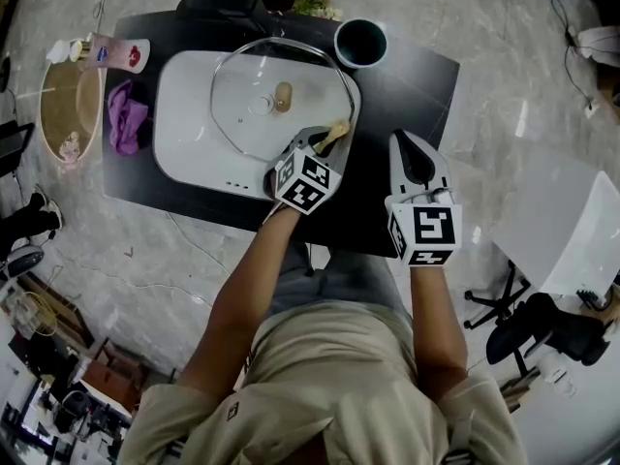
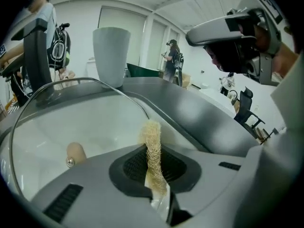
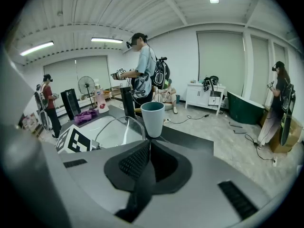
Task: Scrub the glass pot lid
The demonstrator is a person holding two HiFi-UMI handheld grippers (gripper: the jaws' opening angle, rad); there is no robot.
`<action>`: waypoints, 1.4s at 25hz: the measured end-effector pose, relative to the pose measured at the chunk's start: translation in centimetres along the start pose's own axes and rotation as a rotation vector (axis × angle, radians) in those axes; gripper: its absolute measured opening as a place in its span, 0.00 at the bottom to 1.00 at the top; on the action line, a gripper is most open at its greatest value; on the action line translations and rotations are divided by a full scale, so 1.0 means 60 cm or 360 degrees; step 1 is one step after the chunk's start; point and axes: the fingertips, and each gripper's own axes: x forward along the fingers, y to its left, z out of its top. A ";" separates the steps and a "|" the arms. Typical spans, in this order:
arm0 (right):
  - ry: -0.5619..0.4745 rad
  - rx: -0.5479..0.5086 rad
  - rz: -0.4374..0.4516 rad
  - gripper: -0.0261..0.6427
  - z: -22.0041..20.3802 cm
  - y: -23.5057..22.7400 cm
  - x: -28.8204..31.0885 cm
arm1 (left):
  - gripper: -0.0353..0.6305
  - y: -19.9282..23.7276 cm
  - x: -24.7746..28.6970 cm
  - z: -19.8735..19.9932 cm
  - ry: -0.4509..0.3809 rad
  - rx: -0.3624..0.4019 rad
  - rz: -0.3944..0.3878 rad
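Observation:
The glass pot lid (image 1: 276,100) with a wooden knob (image 1: 283,95) lies flat in a white basin (image 1: 184,134) on the black table; its metal rim (image 2: 71,87) and knob (image 2: 76,152) show in the left gripper view. My left gripper (image 1: 331,138) is shut on a tan loofah scrubber (image 2: 153,148), held at the lid's near right edge. The scrubber's tip (image 1: 336,132) pokes past the jaws. To the right, my right gripper (image 1: 415,149) is shut and empty, hovering over the black table.
A blue-rimmed cup (image 1: 360,43) stands at the table's far right, seen too as a cup (image 3: 153,118) ahead of the right jaws. A purple cloth (image 1: 126,116) and a soap bottle (image 1: 116,53) lie left of the basin. A round wooden tray (image 1: 70,111) sits off the table's left.

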 end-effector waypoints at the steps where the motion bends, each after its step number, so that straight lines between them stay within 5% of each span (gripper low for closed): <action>1: 0.0002 0.0001 0.0000 0.08 -0.001 0.000 0.000 | 0.12 0.000 0.000 0.001 -0.0008 -0.0015 -0.0008; 11: 0.0006 -0.0005 0.0017 0.08 0.002 0.013 0.005 | 0.12 0.021 -0.017 -0.025 0.0037 0.0016 -0.0006; 24: 0.0009 0.0015 0.0041 0.08 0.002 0.023 0.019 | 0.12 0.302 -0.164 -0.173 0.0308 -0.0230 0.0522; 35: 0.0008 0.0029 0.0026 0.08 0.000 0.014 0.017 | 0.12 0.283 -0.142 -0.157 0.0284 -0.0270 0.0433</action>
